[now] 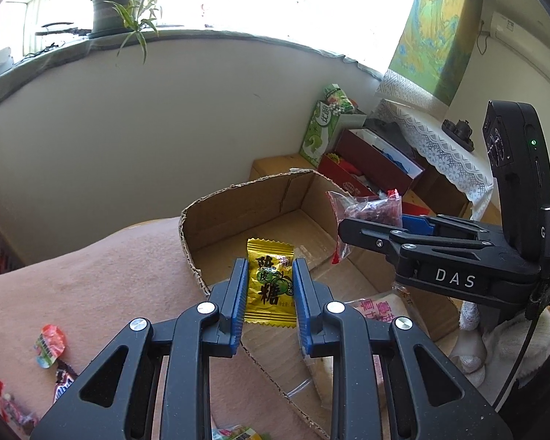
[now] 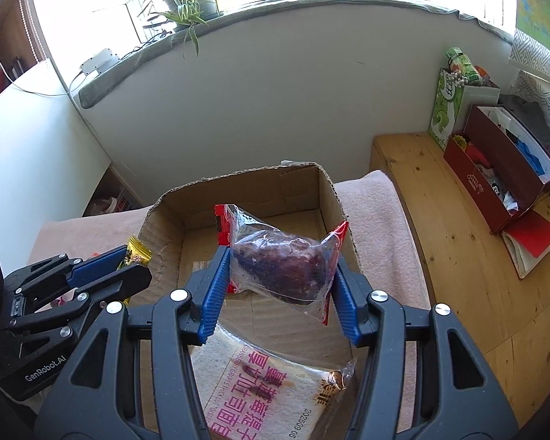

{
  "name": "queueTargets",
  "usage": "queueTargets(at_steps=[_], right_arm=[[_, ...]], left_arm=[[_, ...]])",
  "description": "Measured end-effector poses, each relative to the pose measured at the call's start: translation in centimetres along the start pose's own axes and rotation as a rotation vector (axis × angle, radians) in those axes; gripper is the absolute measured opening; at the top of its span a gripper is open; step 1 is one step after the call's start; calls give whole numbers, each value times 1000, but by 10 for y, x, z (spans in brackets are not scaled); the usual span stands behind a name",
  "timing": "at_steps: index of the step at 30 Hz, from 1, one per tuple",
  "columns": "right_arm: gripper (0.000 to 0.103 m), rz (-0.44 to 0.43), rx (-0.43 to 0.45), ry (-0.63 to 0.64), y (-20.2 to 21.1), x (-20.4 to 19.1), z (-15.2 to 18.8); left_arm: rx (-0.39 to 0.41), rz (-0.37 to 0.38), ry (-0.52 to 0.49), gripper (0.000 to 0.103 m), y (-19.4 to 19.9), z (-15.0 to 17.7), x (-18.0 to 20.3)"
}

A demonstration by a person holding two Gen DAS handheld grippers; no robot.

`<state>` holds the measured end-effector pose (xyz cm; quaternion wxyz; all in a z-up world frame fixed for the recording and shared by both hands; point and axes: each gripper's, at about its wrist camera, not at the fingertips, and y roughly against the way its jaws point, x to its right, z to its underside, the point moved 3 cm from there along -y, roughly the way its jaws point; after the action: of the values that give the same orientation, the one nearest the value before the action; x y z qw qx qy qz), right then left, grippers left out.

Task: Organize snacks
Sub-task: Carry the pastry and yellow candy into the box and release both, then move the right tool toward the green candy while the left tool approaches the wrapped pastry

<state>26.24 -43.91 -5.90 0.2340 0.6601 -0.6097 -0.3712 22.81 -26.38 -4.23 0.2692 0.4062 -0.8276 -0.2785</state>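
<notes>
My left gripper [image 1: 269, 267] is shut on a yellow candy packet [image 1: 269, 282] and holds it over the near rim of an open cardboard box [image 1: 238, 201]. My right gripper [image 2: 280, 260] is shut on a clear packet of dark red dried fruit [image 2: 278, 260] with red ends, held above the box [image 2: 238, 187]. The right gripper [image 1: 352, 231] shows in the left wrist view, and the left gripper [image 2: 128, 260] in the right wrist view. A bagged slice of toast [image 2: 264, 385] with pink print lies in the box's near part.
The box sits on a pink blanket [image 1: 91, 286]. Several loose snack packets [image 1: 49, 344] lie on the blanket at left. A wooden bench [image 2: 458, 256] at right carries a red box [image 2: 495, 183] and a green carton [image 2: 447, 106]. A wall and windowsill stand behind.
</notes>
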Motion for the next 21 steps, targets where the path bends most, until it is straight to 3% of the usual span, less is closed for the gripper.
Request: queueTargets(at_steps=[5, 9, 11, 14, 21], right_arm=[[56, 7, 0, -5, 0, 1, 0], [58, 14, -1, -9, 0, 2, 0], [64, 19, 4, -13, 1, 3, 0], [72, 34, 17, -13, 4, 3, -1], [73, 46, 26, -18, 12, 4, 0]], left_arm=[[5, -7, -25, 23, 0, -3, 7], [11, -12, -31, 32, 3, -4, 9], [13, -14, -32, 34, 3, -4, 10], [14, -19, -35, 45, 2, -5, 11], [26, -16, -31, 45, 9, -5, 10]])
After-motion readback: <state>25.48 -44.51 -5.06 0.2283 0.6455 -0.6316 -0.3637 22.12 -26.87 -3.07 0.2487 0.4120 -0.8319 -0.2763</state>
